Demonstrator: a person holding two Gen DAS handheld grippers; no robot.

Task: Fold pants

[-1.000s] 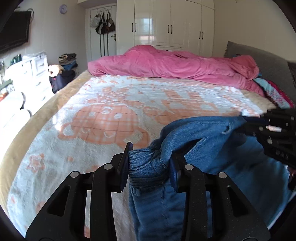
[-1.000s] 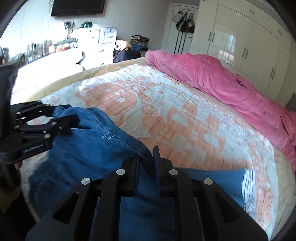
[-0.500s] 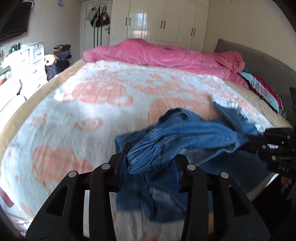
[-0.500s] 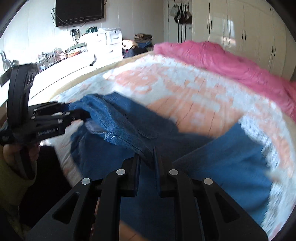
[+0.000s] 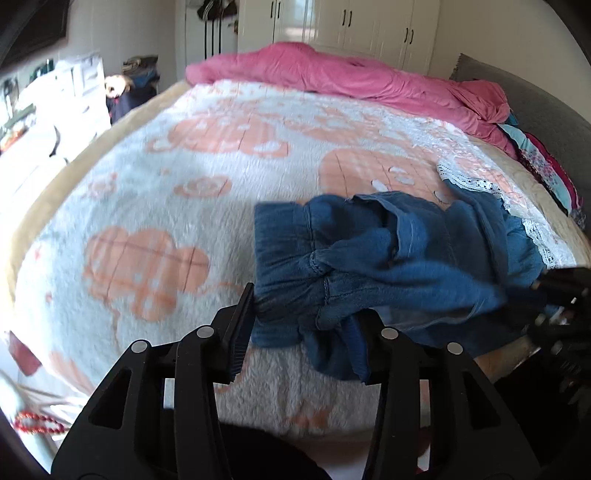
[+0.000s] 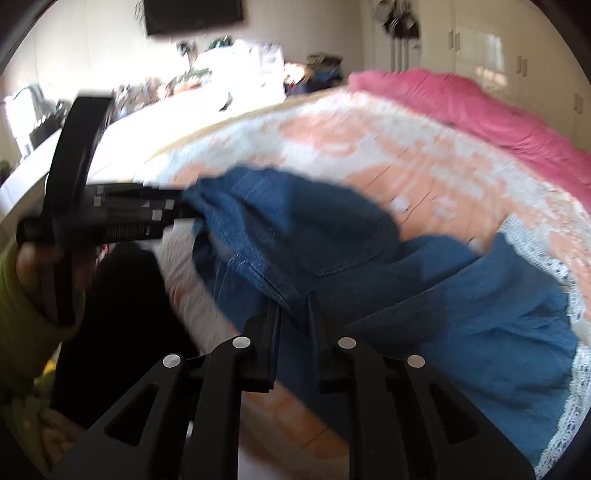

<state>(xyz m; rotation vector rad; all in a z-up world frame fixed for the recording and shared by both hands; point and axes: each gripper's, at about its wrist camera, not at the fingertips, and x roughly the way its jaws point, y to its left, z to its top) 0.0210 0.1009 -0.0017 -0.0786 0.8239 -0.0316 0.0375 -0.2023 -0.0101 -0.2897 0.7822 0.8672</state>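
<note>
White wardrobe doors (image 5: 343, 29) fill the back wall at the top of the left wrist view, and a rumpled pink duvet (image 5: 351, 79) lies along the far side of the bed below them. Covering the bed is a fluffy white blanket with peach flower patches (image 5: 177, 206), which takes up most of both views. At the right edge of the left wrist view sits a grey cushion (image 5: 535, 107). A dark flat screen (image 6: 192, 14) hangs on the wall at the top of the right wrist view, above a cluttered white dresser (image 6: 240, 55).

The blue denim pants (image 5: 369, 258) lie bunched on the blanket in the lower right of the left wrist view, near the bed's front edge. A blue cloth with white lace trim (image 6: 498, 332) lies under and beside them, toward the right of the right wrist view.

The left gripper (image 5: 301, 325), black with 2 fingers, sits at the bottom centre of its own view; its jaws are opening, with a fold of denim between them and a visible gap on the left side. In the right wrist view it appears at the left, reaching sideways to the pants' edge, held by a hand (image 6: 48, 266) in a green sleeve (image 6: 18, 332).

The right gripper (image 6: 293, 314) is nearly closed, its jaws pinching a denim seam at the bottom centre of its view.
</note>
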